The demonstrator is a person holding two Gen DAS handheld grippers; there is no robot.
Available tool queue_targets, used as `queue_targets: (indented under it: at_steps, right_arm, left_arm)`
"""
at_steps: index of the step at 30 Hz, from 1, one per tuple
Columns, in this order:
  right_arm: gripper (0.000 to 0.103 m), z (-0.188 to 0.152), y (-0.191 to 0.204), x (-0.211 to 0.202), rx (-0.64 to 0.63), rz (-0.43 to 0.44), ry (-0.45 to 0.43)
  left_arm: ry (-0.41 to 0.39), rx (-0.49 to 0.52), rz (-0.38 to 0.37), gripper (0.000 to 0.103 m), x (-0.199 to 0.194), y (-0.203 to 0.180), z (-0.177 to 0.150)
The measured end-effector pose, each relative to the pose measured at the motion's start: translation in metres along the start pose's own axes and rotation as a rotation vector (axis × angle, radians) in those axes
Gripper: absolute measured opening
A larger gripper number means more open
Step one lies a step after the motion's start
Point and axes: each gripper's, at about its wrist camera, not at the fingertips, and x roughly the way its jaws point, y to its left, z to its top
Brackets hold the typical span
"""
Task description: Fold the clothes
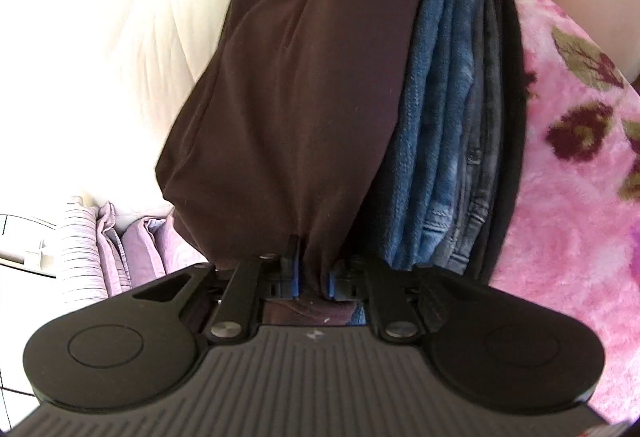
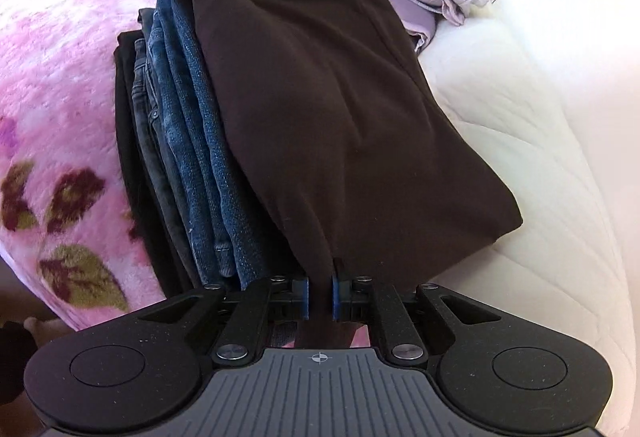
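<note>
Between both clamped claws, left [image 1: 312, 277] and right [image 2: 320, 299], hangs a folded dark brown garment [image 2: 340, 109].

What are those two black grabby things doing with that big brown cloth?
A person is folding clothes on a bed. The left gripper and the right gripper each pinch one end of the dark brown garment in their fingers, holding it over a stack of folded jeans. The stack sits between a pink flowered blanket and a white quilt.
</note>
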Motion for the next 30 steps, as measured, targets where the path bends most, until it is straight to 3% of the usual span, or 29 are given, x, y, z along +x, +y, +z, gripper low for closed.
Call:
queue_targets:
  at_steps: [4, 8, 11, 13, 15, 18, 22, 24, 26, 30]
  right_arm:
    - [0.009, 0.004, 0.010, -0.001, -0.011, -0.017, 0.025]
    - [0.010, 0.015, 0.016, 0.011, 0.051, 0.013, 0.070]
    - [0.026, 0.022, 0.015, 0.013, 0.085, 0.040, 0.123]
    - [0.062, 0.023, 0.008, 0.004, 0.160, 0.039, 0.150]
    - [0.071, 0.023, -0.002, -0.007, 0.278, 0.040, 0.157]
    - [0.071, 0.023, -0.017, -0.019, 0.477, 0.081, 0.156]
    - [0.071, 0.023, -0.034, -0.027, 0.751, 0.168, 0.159]
    - [0.071, 0.019, -0.042, -0.028, 0.911, 0.221, 0.166]
    - [0.071, 0.016, -0.045, -0.029, 1.016, 0.247, 0.170]
    - [0.071, 0.023, -0.046, -0.046, 1.088, 0.218, 0.172]
  left_arm:
    - [0.023, -0.084, 0.002, 0.014, -0.009, 0.005, -0.010]
    - [0.076, -0.238, -0.029, 0.019, -0.028, 0.021, -0.027]
    - [0.153, -0.386, -0.054, 0.025, -0.058, 0.034, -0.027]
    - [0.211, -0.513, -0.061, 0.025, -0.082, 0.041, -0.030]
    - [0.265, -0.661, -0.054, 0.025, -0.102, 0.046, -0.044]
    - [0.309, -0.903, -0.070, 0.027, -0.130, 0.064, -0.064]
    - [0.348, -1.121, -0.082, 0.031, -0.167, 0.076, -0.071]
    - [0.348, -1.192, -0.077, 0.033, -0.170, 0.074, -0.064]
    - [0.345, -1.253, -0.061, 0.043, -0.179, 0.073, -0.062]
    - [0.322, -1.336, -0.079, 0.054, -0.197, 0.068, -0.064]
